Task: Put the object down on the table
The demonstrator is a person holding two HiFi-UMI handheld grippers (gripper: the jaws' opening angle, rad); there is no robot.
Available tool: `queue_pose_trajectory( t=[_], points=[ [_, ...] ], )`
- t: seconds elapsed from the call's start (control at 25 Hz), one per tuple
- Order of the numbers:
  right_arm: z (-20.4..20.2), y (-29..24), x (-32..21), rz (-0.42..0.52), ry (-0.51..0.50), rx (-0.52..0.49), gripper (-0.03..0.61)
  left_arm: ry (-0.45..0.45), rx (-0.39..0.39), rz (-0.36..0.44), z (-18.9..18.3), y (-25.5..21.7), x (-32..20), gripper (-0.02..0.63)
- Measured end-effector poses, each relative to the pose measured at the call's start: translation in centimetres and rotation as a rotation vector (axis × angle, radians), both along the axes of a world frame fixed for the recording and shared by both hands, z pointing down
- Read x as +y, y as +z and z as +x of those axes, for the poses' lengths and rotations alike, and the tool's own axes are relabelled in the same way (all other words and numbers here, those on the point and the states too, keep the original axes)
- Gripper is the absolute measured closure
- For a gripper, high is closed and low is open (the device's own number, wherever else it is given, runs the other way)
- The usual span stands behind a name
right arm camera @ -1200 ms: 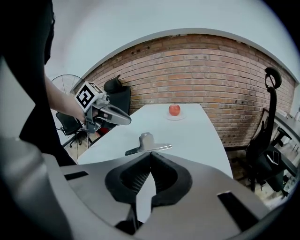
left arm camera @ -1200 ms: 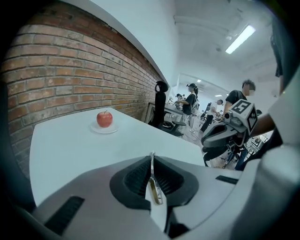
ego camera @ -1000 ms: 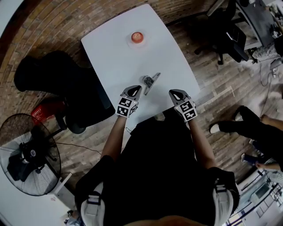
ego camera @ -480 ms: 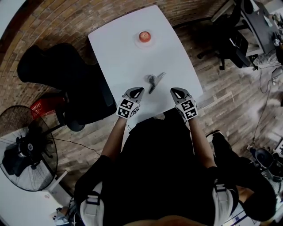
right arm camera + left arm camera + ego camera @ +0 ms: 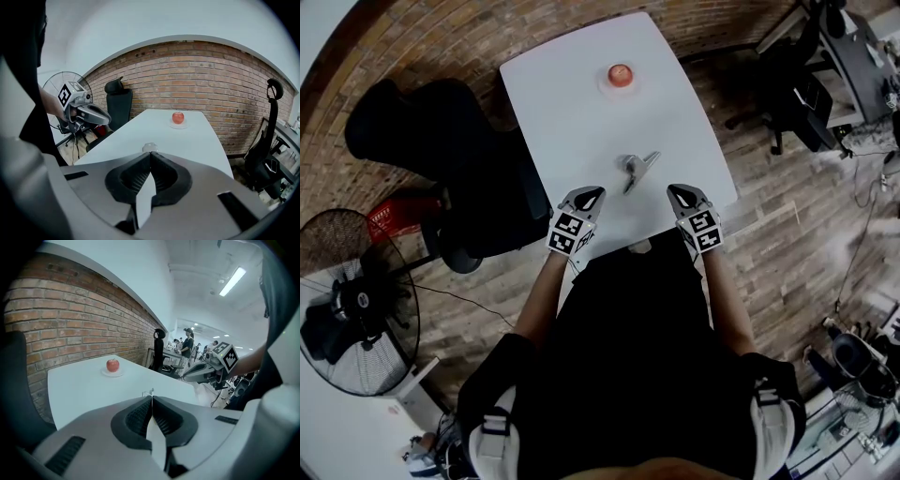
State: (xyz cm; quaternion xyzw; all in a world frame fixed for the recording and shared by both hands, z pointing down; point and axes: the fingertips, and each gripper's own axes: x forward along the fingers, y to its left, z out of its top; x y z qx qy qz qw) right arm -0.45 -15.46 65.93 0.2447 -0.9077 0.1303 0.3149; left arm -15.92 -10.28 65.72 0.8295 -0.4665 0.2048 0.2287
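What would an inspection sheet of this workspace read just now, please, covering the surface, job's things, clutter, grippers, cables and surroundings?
Surface: white table, level, no spills seen.
Job's things: small metal object lies on the table just ahead of the grippers, touched by neither.
Clutter: red apple on a small plate at the far end.
Grippers: left gripper and right gripper are both shut with nothing between the jaws, over the near edge.
Cables: one thin cable on the floor near the fan.
Surroundings: standing fan and black chair left of the table, office chair to its right, brick wall behind.
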Motion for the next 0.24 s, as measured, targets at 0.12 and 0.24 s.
queue_pose_trajectory(
  t=[0.12, 0.24],
  points=[
    [-0.19, -0.02, 0.20, 0.004, -0.001, 0.003, 0.580, -0.012, 0.001, -0.005, -0.57, 0.01, 0.63, 0.591],
    [-0.25, 0.03, 0.16, 0.013, -0.004, 0.008, 0.580, -0.014, -0.003, -0.007, -0.97, -0.11, 1.03, 0.591]
  ],
)
